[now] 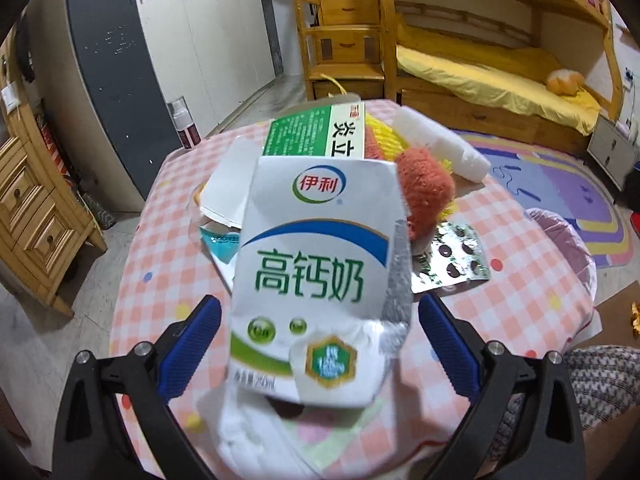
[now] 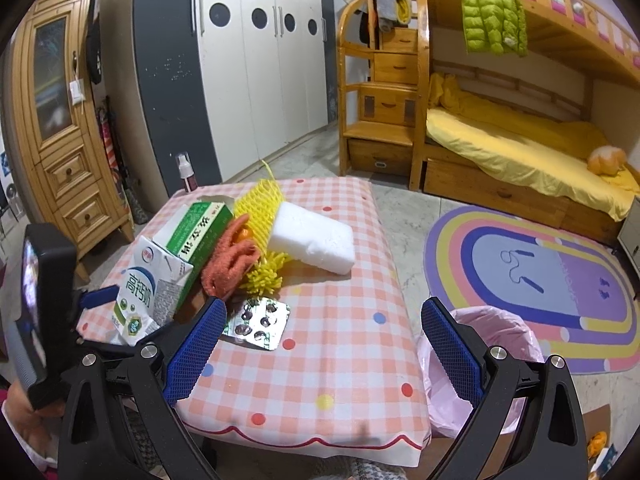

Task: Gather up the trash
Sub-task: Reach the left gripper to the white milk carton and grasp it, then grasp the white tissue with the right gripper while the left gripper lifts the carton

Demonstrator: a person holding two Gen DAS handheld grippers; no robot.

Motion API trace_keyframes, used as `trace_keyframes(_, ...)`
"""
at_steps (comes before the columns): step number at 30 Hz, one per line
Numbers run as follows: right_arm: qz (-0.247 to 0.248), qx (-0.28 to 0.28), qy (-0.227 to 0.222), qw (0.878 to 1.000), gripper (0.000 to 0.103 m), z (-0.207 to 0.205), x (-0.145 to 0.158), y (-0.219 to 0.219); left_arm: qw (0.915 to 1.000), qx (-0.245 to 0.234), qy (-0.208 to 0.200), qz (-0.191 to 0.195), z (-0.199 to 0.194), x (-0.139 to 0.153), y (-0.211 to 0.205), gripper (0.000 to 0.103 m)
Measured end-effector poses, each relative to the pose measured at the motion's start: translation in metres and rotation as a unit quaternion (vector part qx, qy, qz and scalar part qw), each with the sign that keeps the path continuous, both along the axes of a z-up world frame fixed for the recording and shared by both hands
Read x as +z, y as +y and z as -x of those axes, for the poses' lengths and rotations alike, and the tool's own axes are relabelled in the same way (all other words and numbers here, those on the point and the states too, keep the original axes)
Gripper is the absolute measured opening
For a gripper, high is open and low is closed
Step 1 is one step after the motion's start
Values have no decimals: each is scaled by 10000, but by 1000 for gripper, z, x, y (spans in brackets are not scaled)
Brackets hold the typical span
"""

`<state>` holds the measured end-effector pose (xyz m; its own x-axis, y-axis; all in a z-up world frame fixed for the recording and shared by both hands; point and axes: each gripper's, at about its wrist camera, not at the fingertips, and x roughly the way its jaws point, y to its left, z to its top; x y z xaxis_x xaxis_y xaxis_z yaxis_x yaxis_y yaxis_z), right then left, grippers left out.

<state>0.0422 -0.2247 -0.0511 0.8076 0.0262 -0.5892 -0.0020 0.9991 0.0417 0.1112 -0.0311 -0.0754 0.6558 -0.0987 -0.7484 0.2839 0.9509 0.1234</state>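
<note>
A crushed white milk carton (image 1: pixel 316 264) with green lettering stands at the near left of the checked table (image 2: pixel 340 360). My left gripper (image 1: pixel 319 304) is open; the carton sits between its blue fingers (image 1: pixel 200 340) with a gap on each side. Behind the carton lie a green medicine box (image 1: pixel 316 132), an orange cloth (image 1: pixel 424 192), yellow foam netting (image 2: pixel 260 208), a white foam block (image 2: pixel 316 240) and a silver blister pack (image 2: pixel 256 320). My right gripper (image 2: pixel 324 304) hangs open over the table's near end with nothing between its fingers.
A bin lined with a pink bag (image 2: pixel 480 344) stands on the floor right of the table. White paper (image 1: pixel 228 188) and a blue scrap (image 1: pixel 222 242) lie left of the carton. A spray bottle (image 2: pixel 186 176) stands at the far left corner. Wooden cabinet, wardrobe and bunk bed ring the room.
</note>
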Motion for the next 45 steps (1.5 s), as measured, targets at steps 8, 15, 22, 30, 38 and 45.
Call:
trace_keyframes(8, 274, 129, -146, 9994, 95, 15, 12, 18, 9964, -13, -583, 614, 28, 57, 32, 80)
trace_keyframes(15, 108, 883, -61, 9960, 63, 27, 6, 67, 9908, 727, -1081, 355, 72, 82, 91, 80)
trace_keyframes(22, 344, 1999, 564, 9776, 35, 24, -43, 144, 9890, 1204, -718, 473, 92, 48, 136, 80)
trace_keyframes(30, 588, 2537, 880, 9615, 35, 12, -77, 197, 9846, 1497, -734, 522, 98, 45, 168, 80)
trace_keyframes(38, 907, 2697, 1022, 9532, 25, 4, -96, 220, 9820, 1616, -590, 781, 93, 38, 182, 80)
trace_keyframes(45, 666, 2747, 676, 9568, 2, 18, -66, 206, 9835, 1559, -651, 641, 97, 42, 176, 80)
